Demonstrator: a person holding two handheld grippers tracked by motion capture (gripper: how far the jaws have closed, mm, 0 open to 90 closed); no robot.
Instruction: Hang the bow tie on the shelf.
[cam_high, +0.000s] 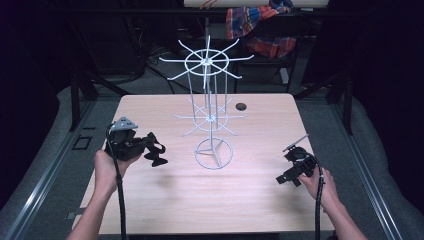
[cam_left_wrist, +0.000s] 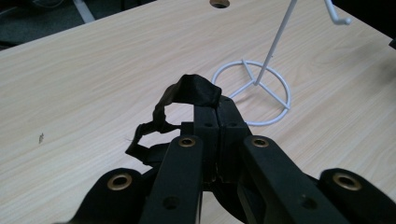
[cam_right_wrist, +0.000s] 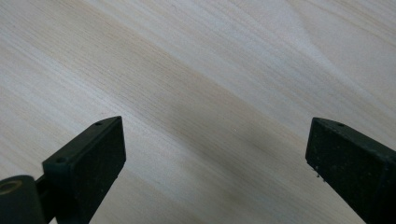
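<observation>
Black fabric strap (cam_left_wrist: 187, 95), crumpled and looped, pinched in left tool (cam_left_wrist: 218, 105), jaws closed, just left of white wire rack (cam_high: 210, 100). Right tool (cam_high: 290, 176) wide open, empty, over pale woodgrain table (cam_high: 260, 200), right of rack.

You have a black strap (cam_left_wrist: 187, 95), thin and crumpled into loops, pinched at one end in your left tongs (cam_left_wrist: 218, 112) and hanging off them just above the counter (cam_high: 150, 200). Just beside it stands the white wire rack (cam_high: 210, 107), upright on its ring base.
</observation>
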